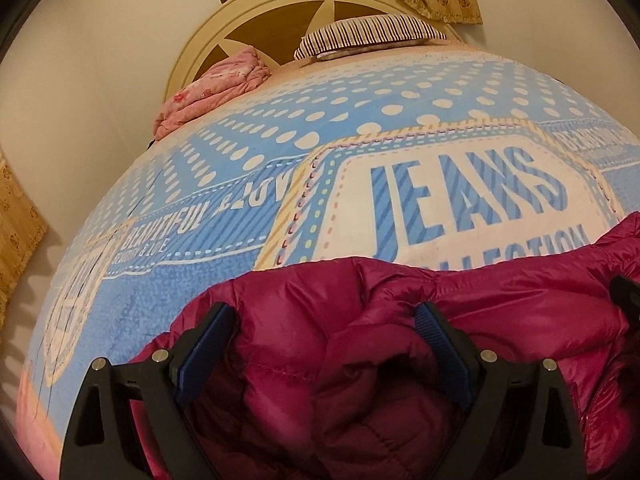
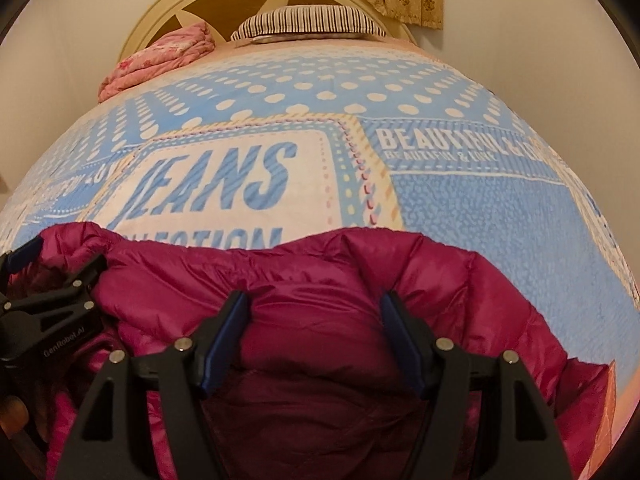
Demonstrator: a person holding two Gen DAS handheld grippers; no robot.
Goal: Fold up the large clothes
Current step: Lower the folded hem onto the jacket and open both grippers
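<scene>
Left wrist view: we have the left gripper (image 1: pixel 324 312) low over the magenta puffer jacket (image 1: pixel 460 300), jaws spread wide with a thick bunch of quilted fabric bulging up between the blue pads (image 1: pixel 208 344). The pads sit against the sides of that bulge, but we cannot tell if they are pinching it or just straddling it. The jacket lies bunched on the bedspread (image 1: pixel 224 240), on the near side of the white JEANS patch (image 1: pixel 460 200), its far edge covering the lower line of lettering.

Right wrist view: the right gripper (image 2: pixel 314 308) is in the same pose, jaws wide apart, a fold of jacket (image 2: pixel 320 280) swelling between them; again no clear pinch. The left gripper (image 2: pixel 52 280) shows on the jacket's end left of the patch. Jacket's far edge overlaps the JEANS patch (image 2: pixel 224 188) here too.

Beyond the patch, toward the headboard (image 1: pixel 224 24), sit a striped pillow (image 1: pixel 368 34) and a pink bundle (image 1: pixel 216 84), well apart from the jacket.

Step, as we judge it: early, both tools taking hold of the crumpled jacket (no fold is made yet). Next move likely calls for both jaws to close firmly on the fabric, then lift and spread the jacket flat toward the patch. Slippery, puffy shell, so a shallow bite could slip.
</scene>
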